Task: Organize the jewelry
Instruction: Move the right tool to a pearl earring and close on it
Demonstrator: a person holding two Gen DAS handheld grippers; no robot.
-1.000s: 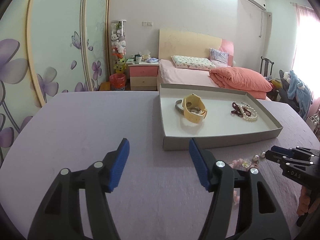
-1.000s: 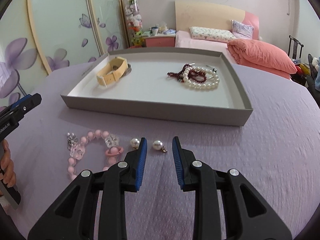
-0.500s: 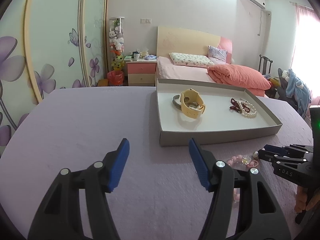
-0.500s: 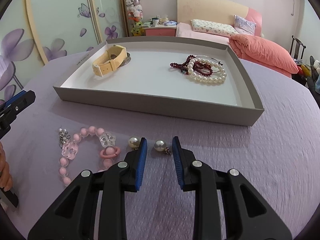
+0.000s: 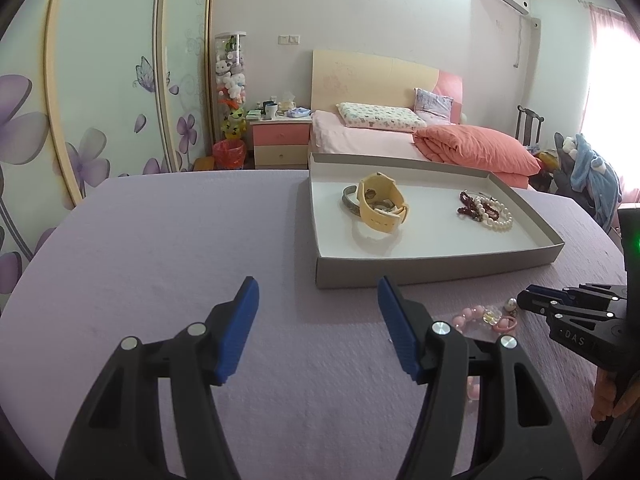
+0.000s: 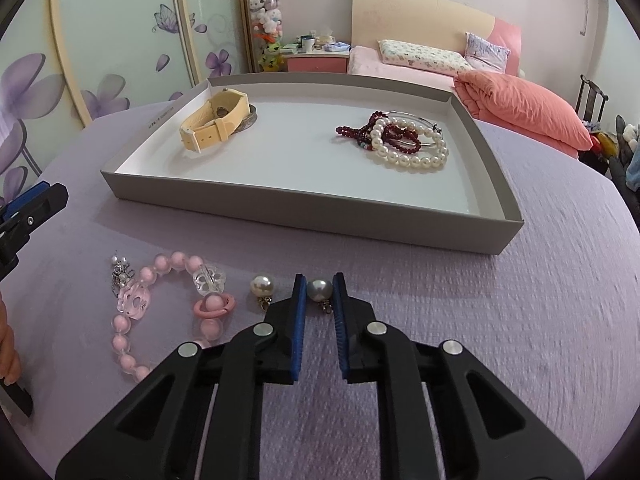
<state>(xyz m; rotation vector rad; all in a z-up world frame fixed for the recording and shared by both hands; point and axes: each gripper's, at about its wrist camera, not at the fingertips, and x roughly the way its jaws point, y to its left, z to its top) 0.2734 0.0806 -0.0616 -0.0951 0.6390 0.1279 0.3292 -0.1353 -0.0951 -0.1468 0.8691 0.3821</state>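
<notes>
Pearl earring [image 6: 319, 289] pinched between just-closing right gripper [image 6: 319, 292]; left gripper [image 5: 318, 306] agape; "DAS" marking.

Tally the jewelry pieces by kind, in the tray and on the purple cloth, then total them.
Beaded bracelets: 3 (white pearl bracelet, dark red bead bracelet, pink bead bracelet)
Pearl earrings: 2
Yellow strap watch: 1
Metal bangles: 2
Silver charm: 1
Total: 9

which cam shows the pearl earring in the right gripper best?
Right wrist: the pearl earring sits sharp and close between the right gripper pads, which have just been closing on it. Left wrist shows only the gripper's tips at the frame edge; that pearl is hidden there.
</notes>
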